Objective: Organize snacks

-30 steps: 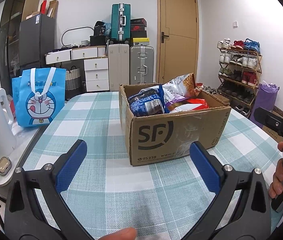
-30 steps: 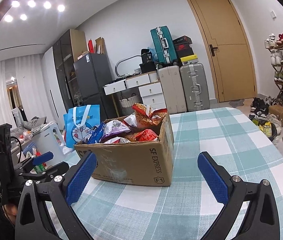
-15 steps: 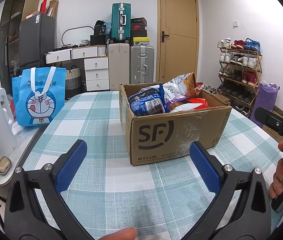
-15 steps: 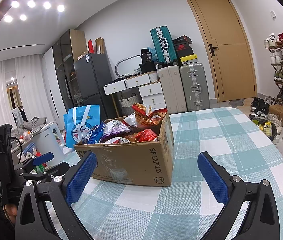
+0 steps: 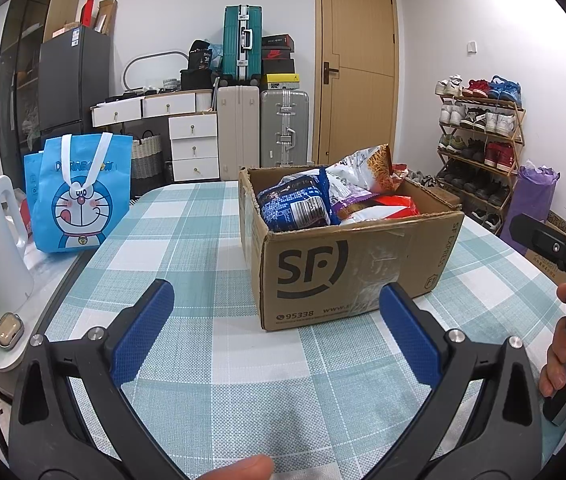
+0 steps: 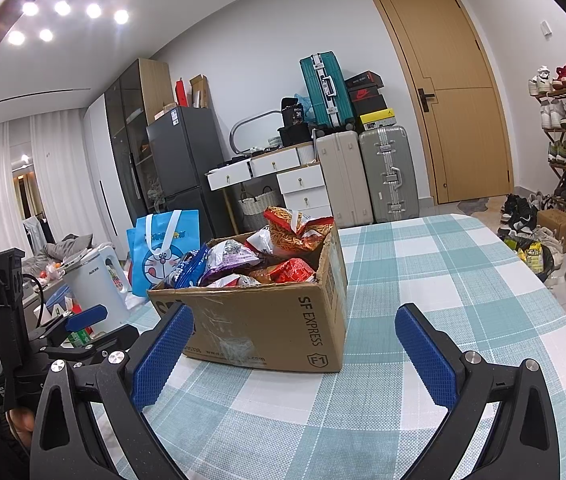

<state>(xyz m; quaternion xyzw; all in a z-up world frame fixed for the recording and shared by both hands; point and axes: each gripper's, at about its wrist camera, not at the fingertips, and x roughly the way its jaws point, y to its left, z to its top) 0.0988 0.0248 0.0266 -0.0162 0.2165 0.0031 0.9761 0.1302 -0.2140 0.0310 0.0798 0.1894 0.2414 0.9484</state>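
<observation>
With the snack bags (image 5: 323, 200) heaped in the cardboard box (image 5: 347, 264) at 12 o'clock on the desk (image 5: 203, 248), left claw (image 5: 275, 332) and right claw (image 6: 291, 356) released, empty; stage indeterminate: sorted, or awaiting unpacking.

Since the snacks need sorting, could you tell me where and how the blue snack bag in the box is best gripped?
Grip the blue snack bag by its upper crimped edge, coming from above with the left gripper. It leans in the near left corner of the cardboard box, standing above the rim, so the top is free while the walls block its sides.
</observation>
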